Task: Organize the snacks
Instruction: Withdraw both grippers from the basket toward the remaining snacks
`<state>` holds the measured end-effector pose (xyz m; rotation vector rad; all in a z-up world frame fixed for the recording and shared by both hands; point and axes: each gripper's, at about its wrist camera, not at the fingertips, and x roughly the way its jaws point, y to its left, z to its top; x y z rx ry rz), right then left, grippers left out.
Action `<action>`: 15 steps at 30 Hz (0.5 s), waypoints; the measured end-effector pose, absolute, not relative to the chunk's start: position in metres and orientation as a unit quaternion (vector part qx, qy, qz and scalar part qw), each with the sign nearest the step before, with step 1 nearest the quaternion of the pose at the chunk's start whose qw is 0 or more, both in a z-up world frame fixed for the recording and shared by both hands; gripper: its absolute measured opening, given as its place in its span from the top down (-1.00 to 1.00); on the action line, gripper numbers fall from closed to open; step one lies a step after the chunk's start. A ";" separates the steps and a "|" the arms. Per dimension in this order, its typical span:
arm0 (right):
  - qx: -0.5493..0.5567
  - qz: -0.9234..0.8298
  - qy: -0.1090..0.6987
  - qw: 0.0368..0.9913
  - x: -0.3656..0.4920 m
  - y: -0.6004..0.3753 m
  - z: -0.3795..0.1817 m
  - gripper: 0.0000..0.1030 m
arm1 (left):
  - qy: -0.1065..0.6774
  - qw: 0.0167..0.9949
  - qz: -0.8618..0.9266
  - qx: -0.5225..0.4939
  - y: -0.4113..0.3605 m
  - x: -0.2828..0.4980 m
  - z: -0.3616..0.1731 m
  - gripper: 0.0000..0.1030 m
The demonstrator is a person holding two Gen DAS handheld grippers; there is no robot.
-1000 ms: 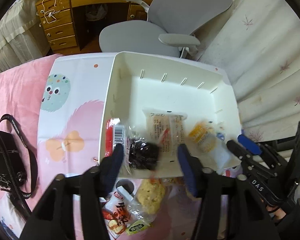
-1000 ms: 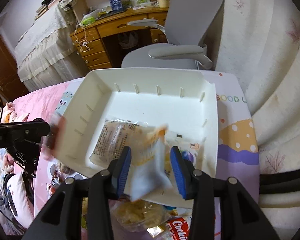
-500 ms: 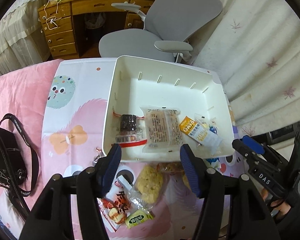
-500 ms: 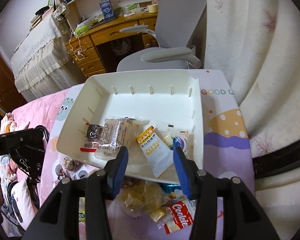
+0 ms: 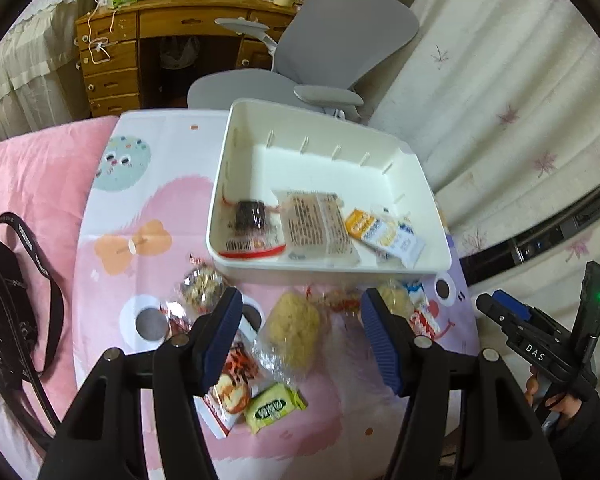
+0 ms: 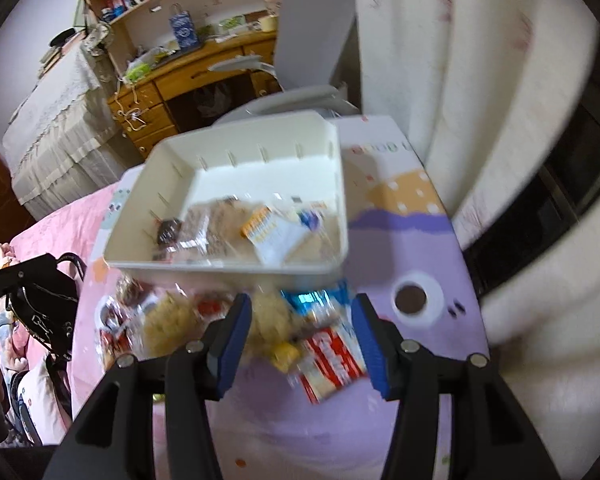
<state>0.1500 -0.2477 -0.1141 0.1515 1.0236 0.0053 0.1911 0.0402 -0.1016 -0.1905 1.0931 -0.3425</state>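
Note:
A white bin (image 5: pixel 236 152) (image 6: pixel 342 184) on the patterned mat holds a dark brownie pack (image 5: pixel 250 216), a long tan cake pack (image 5: pixel 316 224) and an orange-and-white packet (image 5: pixel 388 234) (image 6: pixel 272 232). Loose snacks lie in front of it: a pale puffed cake (image 5: pixel 294 328) (image 6: pixel 268 316), a green packet (image 5: pixel 274 406), a red-and-white cookie pack (image 6: pixel 332 358) and a nut cluster (image 5: pixel 200 284). My left gripper (image 5: pixel 302 340) is open and empty above the loose snacks. My right gripper (image 6: pixel 302 340) is open and empty over the cookie pack; it also shows in the left wrist view (image 5: pixel 500 310).
A black bag (image 5: pixel 4 300) lies on the pink bedding at the left. A grey office chair (image 5: pixel 324 56) and a wooden desk (image 5: pixel 140 36) stand behind the bin. A cream curtain (image 5: pixel 500 100) hangs at the right.
Both grippers let their snack packs drop into the bin, then pulled back toward me. They now hang open over the loose snacks in front of the bin.

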 end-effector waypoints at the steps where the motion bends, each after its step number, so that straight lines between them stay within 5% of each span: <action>1: 0.073 -0.002 0.492 0.867 0.144 -0.249 -0.118 -0.02 | 0.520 0.833 -0.163 -0.089 0.041 0.188 -0.106 -0.24; 11: 0.055 -0.018 0.520 0.852 0.098 -0.256 -0.155 -0.03 | 0.548 0.816 -0.171 -0.061 0.032 0.164 -0.147 -0.36; 15: 0.033 -0.012 0.521 0.853 0.090 -0.255 -0.166 -0.20 | 0.561 0.810 -0.168 -0.039 0.023 0.166 -0.158 -0.40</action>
